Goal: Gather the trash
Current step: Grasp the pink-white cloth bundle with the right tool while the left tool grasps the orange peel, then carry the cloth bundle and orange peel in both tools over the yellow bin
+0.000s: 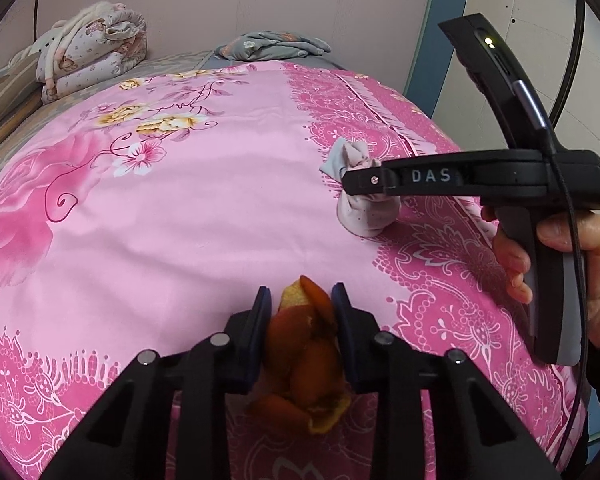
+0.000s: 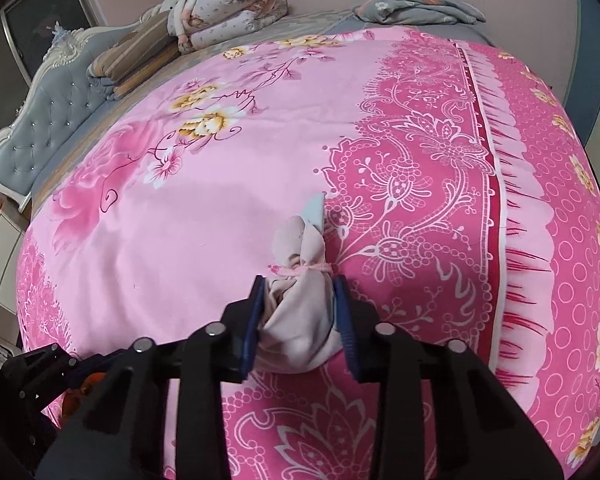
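Observation:
A curled piece of orange peel (image 1: 304,344) lies on the pink floral bedspread (image 1: 180,220) near its front edge. My left gripper (image 1: 302,294) is shut on it, a blue pad against each side. Further right sits a small pale pink cloth pouch (image 2: 296,328) tied with a pink string. My right gripper (image 2: 300,284) is shut on the pouch below the tie, and the cloth bulges between the pads. In the left wrist view the pouch (image 1: 364,216) shows behind the right gripper's black finger, with a person's hand (image 1: 580,256) on the handle.
A folded floral quilt (image 1: 96,52) and striped folded bedding (image 2: 136,64) lie at the head of the bed. A grey flowered cloth (image 1: 272,46) rests at the far side. A tufted grey headboard (image 2: 52,108) stands at the left. The bedspread drops off at the right edge (image 2: 572,240).

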